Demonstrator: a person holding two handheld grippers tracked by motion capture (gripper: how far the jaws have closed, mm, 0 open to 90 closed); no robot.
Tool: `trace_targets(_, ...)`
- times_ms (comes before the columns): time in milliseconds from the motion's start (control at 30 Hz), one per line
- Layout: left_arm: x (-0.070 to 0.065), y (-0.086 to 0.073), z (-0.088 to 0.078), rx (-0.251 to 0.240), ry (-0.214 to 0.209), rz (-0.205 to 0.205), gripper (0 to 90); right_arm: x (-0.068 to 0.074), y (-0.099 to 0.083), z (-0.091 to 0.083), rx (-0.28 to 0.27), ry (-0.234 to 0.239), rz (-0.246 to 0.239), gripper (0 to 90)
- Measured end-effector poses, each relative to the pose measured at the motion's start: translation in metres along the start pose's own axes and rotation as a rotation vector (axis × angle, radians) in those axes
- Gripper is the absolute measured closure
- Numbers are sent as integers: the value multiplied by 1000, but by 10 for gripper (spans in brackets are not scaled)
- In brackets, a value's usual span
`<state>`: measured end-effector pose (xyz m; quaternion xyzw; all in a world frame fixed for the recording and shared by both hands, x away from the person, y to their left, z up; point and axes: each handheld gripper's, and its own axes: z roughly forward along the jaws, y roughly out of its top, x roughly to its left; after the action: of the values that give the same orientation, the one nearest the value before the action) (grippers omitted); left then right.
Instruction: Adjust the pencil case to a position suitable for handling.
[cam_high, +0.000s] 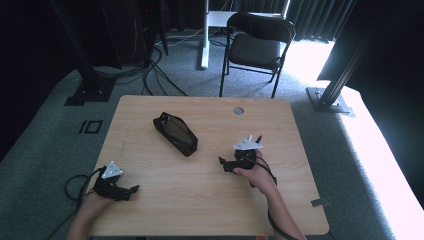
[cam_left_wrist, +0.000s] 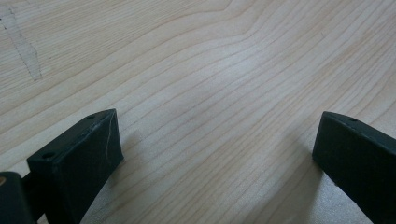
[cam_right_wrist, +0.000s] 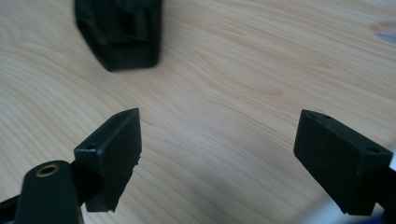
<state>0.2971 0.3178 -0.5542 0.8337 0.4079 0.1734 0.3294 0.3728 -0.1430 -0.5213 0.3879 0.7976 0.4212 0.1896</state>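
A black zippered pouch (cam_high: 175, 133) lies slantwise on the wooden table (cam_high: 150, 105), a little left of centre. In the right gripper view the pouch's near end (cam_right_wrist: 120, 32) shows blurred at the top left, some way beyond the jaws. My right gripper (cam_high: 226, 164) rests on the table right of the pouch, open, with bare wood between its jaws (cam_right_wrist: 217, 149). My left gripper (cam_high: 131, 191) sits near the front left edge, also open, and only wood grain lies between its jaws (cam_left_wrist: 215, 149).
A round cable hole (cam_high: 239, 110) is set in the table's far edge. Behind the table stand a black folding chair (cam_high: 257, 42) and a white table leg (cam_high: 204, 35). Black frame posts (cam_high: 85, 65) and cables sit on the grey carpet at both sides.
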Motion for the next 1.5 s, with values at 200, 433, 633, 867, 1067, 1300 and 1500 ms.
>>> trace_targets(200, 0, 0, 0, 0, 0, 0, 16, 18, 12, 17, -5, 37, -22, 162)
trace_targets(433, 0, 0, 0, 0, -1, 1, 16, 36, 23, 34, -13, 77, -45, 249)
trace_targets(633, 0, 0, 0, 0, -1, 1, 16, 42, 31, 45, -7, 80, -50, 337)
trace_targets(867, 0, 0, 0, 0, -1, 1, 16, 49, 39, 58, 10, 120, -71, 465)
trace_targets(1067, 0, 0, 0, 0, -1, 1, 16, 56, 44, 70, 8, 116, -72, 503)
trace_targets(1300, 0, 0, 0, 0, -1, 0, 16, 58, 47, 75, 13, 119, -47, 722)
trace_targets(1500, 0, 0, 0, 0, -1, 1, 16, 57, 43, 67, 26, 125, -55, 726)
